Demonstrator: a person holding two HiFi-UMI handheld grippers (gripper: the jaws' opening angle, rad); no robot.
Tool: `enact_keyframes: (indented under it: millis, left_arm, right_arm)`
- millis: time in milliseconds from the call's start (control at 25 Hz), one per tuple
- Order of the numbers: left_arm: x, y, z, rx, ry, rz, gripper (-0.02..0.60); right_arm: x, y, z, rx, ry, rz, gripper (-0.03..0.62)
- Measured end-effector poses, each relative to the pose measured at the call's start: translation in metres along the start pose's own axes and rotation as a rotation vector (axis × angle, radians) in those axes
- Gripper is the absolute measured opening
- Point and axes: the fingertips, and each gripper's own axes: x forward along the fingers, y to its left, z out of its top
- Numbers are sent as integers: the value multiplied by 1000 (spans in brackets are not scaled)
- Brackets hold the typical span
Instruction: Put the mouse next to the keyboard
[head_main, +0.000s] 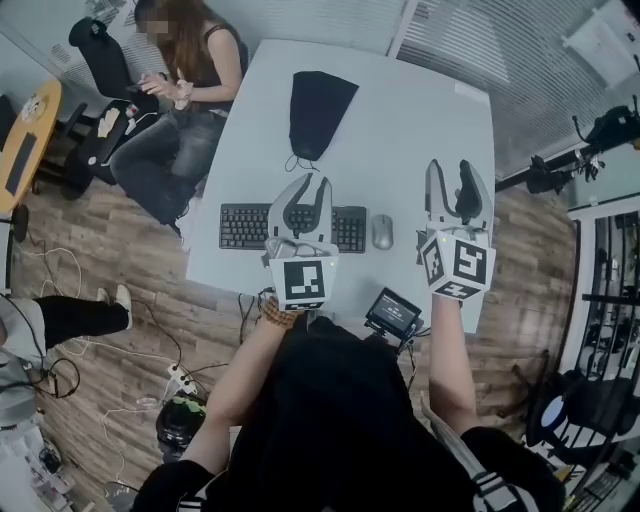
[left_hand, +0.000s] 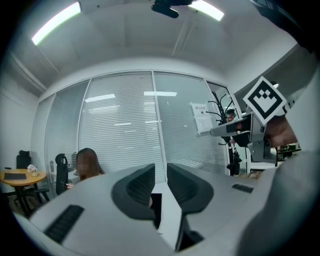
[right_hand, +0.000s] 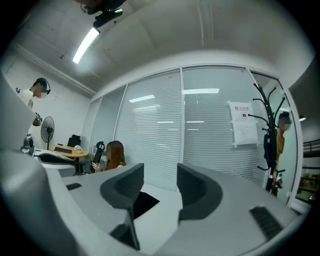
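Mouse (head_main: 382, 231), one, beside one keyboard (head_main: 245, 226) — left gripper (head_main: 312, 186), right gripper (head_main: 452, 172) — jaws apart, empty.

Even light from ceiling strip lights (left_hand: 55, 22); gripper views bend and darken at edges

This is an office: a white surface (head_main: 420, 120) with a keyboard (head_main: 245, 226) and a mouse (head_main: 382, 231), a black office chair (head_main: 100, 55), glass walls (right_hand: 155, 135) with closed blinds, a coat stand (right_hand: 267, 125) and strip lights (right_hand: 86, 45) on the ceiling.
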Motion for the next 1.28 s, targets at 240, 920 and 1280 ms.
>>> enact_keyframes:
  millis: [240,920,1280]
  left_arm:
    - [-2,-3,3,2,-6,-8,78]
    - [-10,-5,-3,-2,-1,-11,78]
    - [-12,-5,-10,-4,9,-16,78]
  right_arm:
    - [-18,3,17,-19,-56,-15,174]
    - [-43,17,4,-94,-67,-36,-3]
    - [-41,18,-7,-87,-33,-36,-3]
